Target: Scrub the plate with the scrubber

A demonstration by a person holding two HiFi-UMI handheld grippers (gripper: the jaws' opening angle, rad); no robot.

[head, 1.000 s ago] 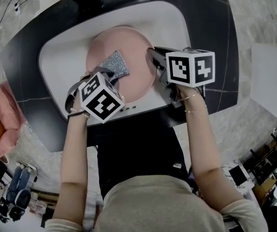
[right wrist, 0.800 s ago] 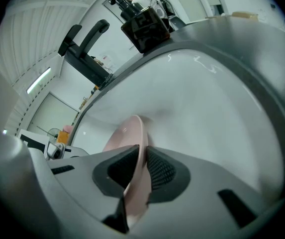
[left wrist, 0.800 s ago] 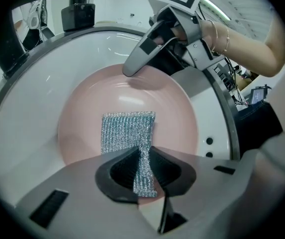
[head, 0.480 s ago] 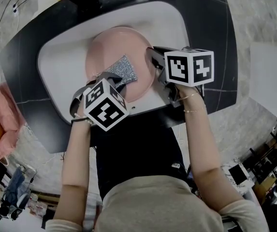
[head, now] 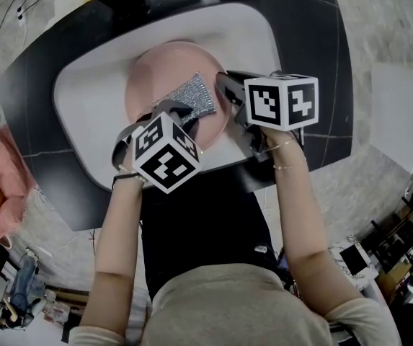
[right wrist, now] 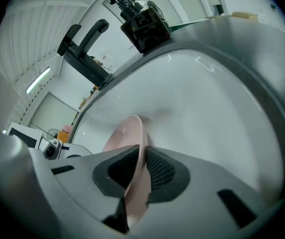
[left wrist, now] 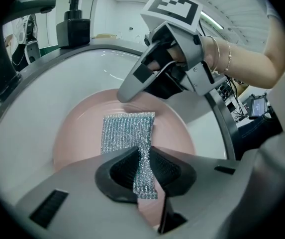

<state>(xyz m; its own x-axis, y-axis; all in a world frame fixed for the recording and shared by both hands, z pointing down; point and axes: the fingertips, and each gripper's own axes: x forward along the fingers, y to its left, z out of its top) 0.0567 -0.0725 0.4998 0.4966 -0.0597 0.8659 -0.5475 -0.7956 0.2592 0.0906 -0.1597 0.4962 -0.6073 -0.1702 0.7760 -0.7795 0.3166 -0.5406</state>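
Round pink plate [head: 152, 71]: in white oval sink [head: 91, 99], set in dark worktop [head: 311, 42]. Silver mesh scrubber [head: 192, 94]: flat on plate, now further right than a second ago; scrubbing stroke judged under way. Left tool [left wrist: 144, 171]: clenched on scrubber's tail. Right tool [right wrist: 138, 168]: clamped on plate rim. Plate's near edge hidden under left tool.

Grey speckled floor [head: 390, 27] (dark counter [head: 308, 27])

The head view looks steeply down from above on the whole sink [head: 83, 99]. Both gripper views sit low and close, looking across its basin. All three share the pink plate [head: 156, 71].
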